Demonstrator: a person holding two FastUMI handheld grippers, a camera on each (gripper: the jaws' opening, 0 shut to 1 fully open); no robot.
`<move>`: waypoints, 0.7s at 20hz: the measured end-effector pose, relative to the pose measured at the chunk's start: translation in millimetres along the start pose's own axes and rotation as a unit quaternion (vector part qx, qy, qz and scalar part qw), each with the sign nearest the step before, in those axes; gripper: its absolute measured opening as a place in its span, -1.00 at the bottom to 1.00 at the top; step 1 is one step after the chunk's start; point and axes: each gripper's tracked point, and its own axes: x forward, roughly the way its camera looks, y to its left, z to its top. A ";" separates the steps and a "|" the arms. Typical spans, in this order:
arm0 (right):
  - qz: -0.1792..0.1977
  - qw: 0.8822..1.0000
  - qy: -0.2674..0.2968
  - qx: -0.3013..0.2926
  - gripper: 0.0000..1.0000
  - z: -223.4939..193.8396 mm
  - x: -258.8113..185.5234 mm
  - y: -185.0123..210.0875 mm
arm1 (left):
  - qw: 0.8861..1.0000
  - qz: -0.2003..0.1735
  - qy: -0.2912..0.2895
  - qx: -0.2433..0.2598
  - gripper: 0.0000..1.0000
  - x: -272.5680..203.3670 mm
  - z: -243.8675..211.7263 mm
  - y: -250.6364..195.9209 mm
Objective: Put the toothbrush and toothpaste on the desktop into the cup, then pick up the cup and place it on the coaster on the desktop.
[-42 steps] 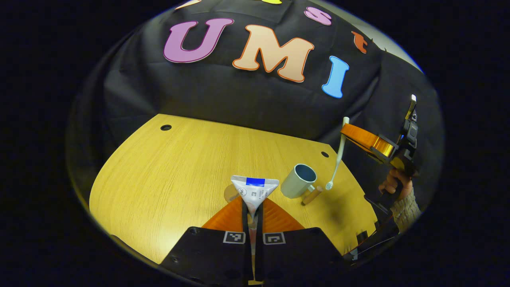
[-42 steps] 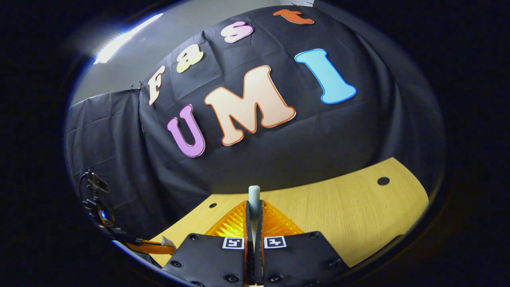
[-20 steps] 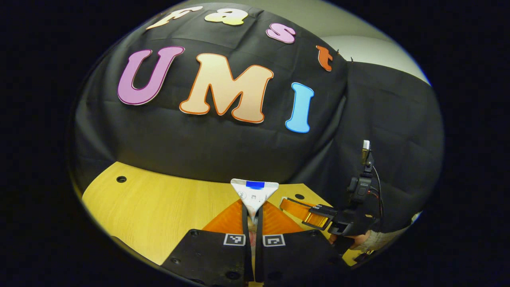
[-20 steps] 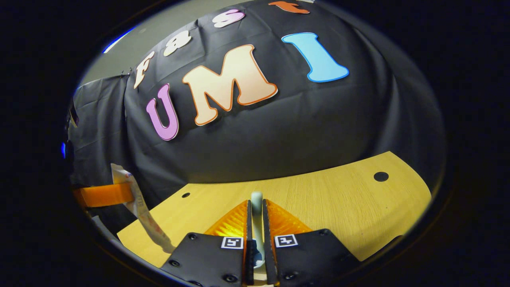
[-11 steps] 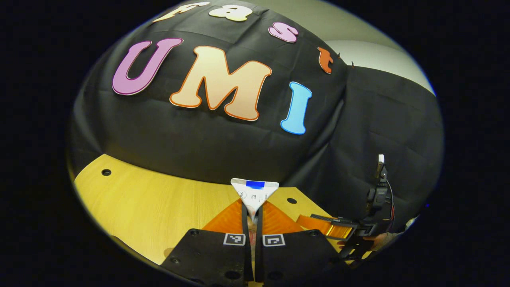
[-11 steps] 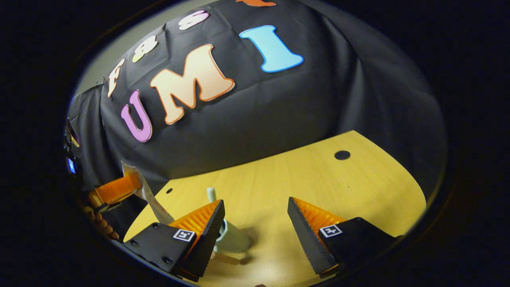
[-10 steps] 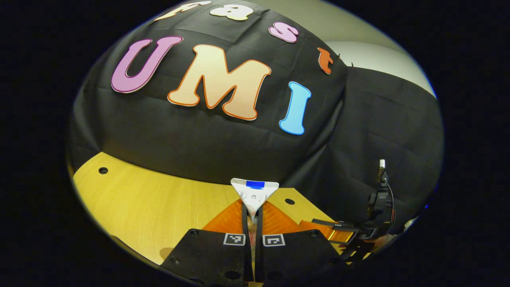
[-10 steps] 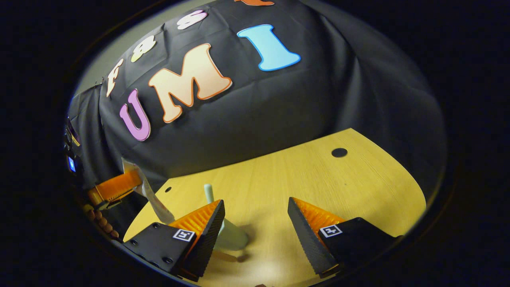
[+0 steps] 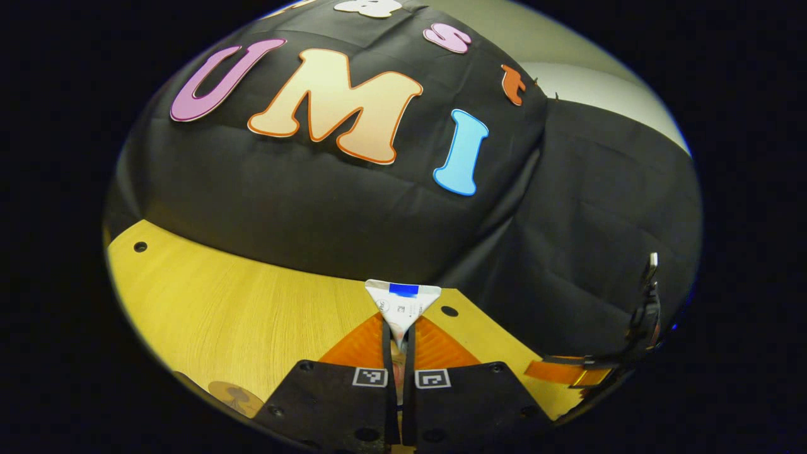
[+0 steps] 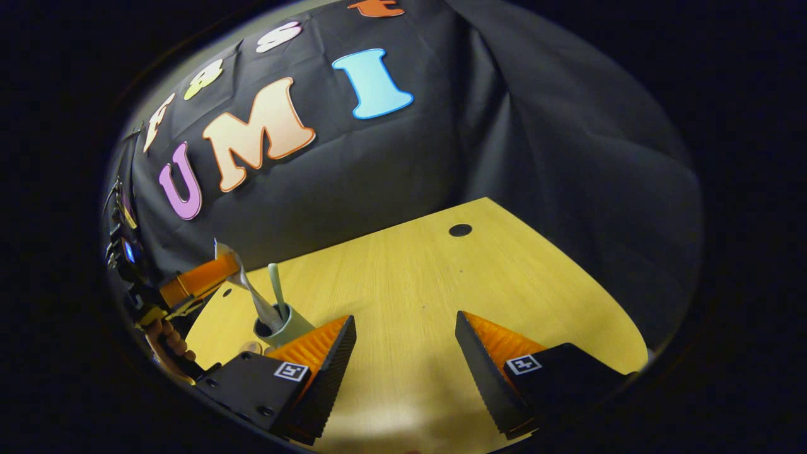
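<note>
In the right gripper view, a pale green cup (image 10: 291, 328) stands on the wooden desktop (image 10: 441, 284) at the left, just past my left finger. A white toothbrush (image 10: 275, 282) stands upright in it. My right gripper (image 10: 403, 317) is open and empty, to the right of the cup. My left gripper (image 10: 227, 266) holds the toothpaste tube (image 10: 249, 291) tilted, with its lower end in the cup's mouth. In the left gripper view, my left gripper (image 9: 397, 340) is shut on the toothpaste tube (image 9: 403, 302), whose flat crimped end sticks up. A round coaster (image 9: 236, 397) lies at the bottom left.
The black cloth wall runs along the back of the desktop. Cable holes (image 10: 460, 230) sit near the far edge (image 9: 140, 246). A hand (image 10: 165, 343) holds the left gripper's handle. The right gripper's finger (image 9: 567, 372) shows at the lower right of the left gripper view.
My right gripper opened and let go of the toothbrush, now standing in the cup, then drew back to the right. My left gripper brought the toothpaste over the cup.
</note>
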 end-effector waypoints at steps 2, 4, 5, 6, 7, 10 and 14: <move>-0.005 1.000 -0.005 0.007 0.95 3.3 -4.8 -7.0 | 1.000 -0.008 0.003 -0.018 -0.97 3.2 -8.2 -2.6; -0.008 1.000 -0.007 0.011 0.95 3.3 -6.2 -10.3 | 1.000 -0.001 -0.001 -0.019 -0.97 3.3 -11.1 0.7; -0.008 1.000 -0.006 0.011 0.95 2.3 -8.1 -10.3 | 1.000 0.001 -0.003 -0.016 -0.97 4.4 -11.9 1.6; -0.005 1.000 -0.005 0.011 0.95 1.0 -9.0 -8.9 | 1.000 0.003 0.000 -0.011 -0.97 3.8 -14.8 0.9; -0.001 1.000 -0.003 0.010 0.94 -0.5 -10.0 -7.1 | 1.000 0.008 0.004 -0.006 -0.96 2.3 -18.5 2.1; 0.004 1.000 0.001 0.003 0.94 -2.9 -12.5 -2.8 | 1.000 0.016 0.014 0.006 -0.63 -5.5 -30.0 3.6; 0.013 1.000 -0.002 0.004 0.94 -1.6 -15.1 5.0 | 0.999 0.032 0.043 -0.004 0.25 -17.7 -46.1 11.4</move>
